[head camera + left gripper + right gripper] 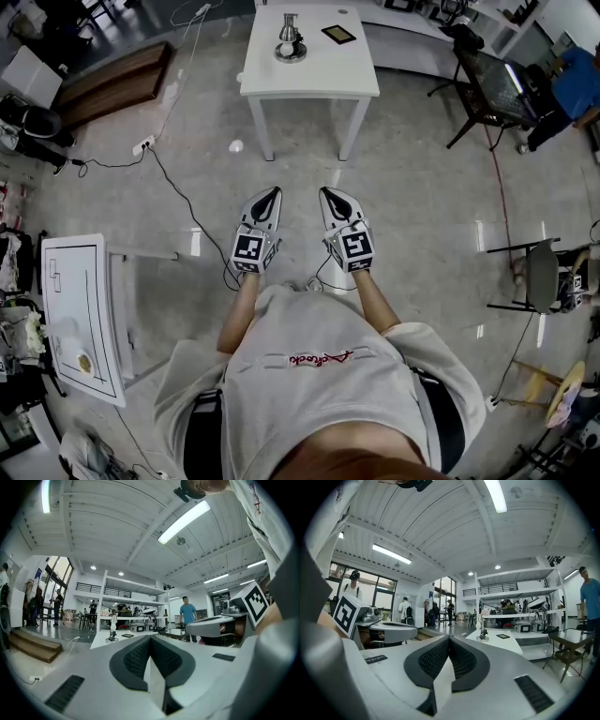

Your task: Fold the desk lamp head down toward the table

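Approach step: left gripper and right gripper, jaws pressed together on nothing, well apart from lamp on table; next, walk closer

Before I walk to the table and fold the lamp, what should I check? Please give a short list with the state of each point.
1. Left claw shut and empty: ok.
2. Right claw shut and empty: ok.
3. Lamp in reach: not ok; it stands on the table, well ahead of both claws.
4. Angle of the lamp head: cannot tell; it is too small in every view.
5. Floor on the way: not ok; a cable runs past the left claw toward the feet.
6. Room round the lamp: ok; the tablet lies apart from it.
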Available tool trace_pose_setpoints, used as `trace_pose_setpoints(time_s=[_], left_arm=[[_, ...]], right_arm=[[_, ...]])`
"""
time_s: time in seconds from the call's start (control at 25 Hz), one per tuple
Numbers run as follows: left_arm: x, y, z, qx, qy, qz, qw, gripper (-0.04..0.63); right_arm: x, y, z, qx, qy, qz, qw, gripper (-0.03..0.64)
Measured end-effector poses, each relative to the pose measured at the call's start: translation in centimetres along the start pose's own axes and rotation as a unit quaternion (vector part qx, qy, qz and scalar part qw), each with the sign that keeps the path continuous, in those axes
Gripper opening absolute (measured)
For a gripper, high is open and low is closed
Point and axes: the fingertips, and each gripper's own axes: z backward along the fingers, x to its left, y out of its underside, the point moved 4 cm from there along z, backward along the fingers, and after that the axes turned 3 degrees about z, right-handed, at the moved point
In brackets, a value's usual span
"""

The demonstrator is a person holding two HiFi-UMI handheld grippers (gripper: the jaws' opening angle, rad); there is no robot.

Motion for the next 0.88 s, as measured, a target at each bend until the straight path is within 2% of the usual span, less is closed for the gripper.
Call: trace_pose_setpoints(time_s=[0.6,0.88], left_arm=[[-2.1,0.8,-2.0,0.004,-0.016,-0.002,0.9999,0.008],[-1.4,1.1,-2.8,0.006,-0.023,0.001,0.9997,0.008]], right_arm=[[-2.4,1.1,0.8,0.003,-0.025,0.006,1.0,0.018],[-2.8,1.5,-0.2,0.006,-0.034,0.008,0.999,0.018]])
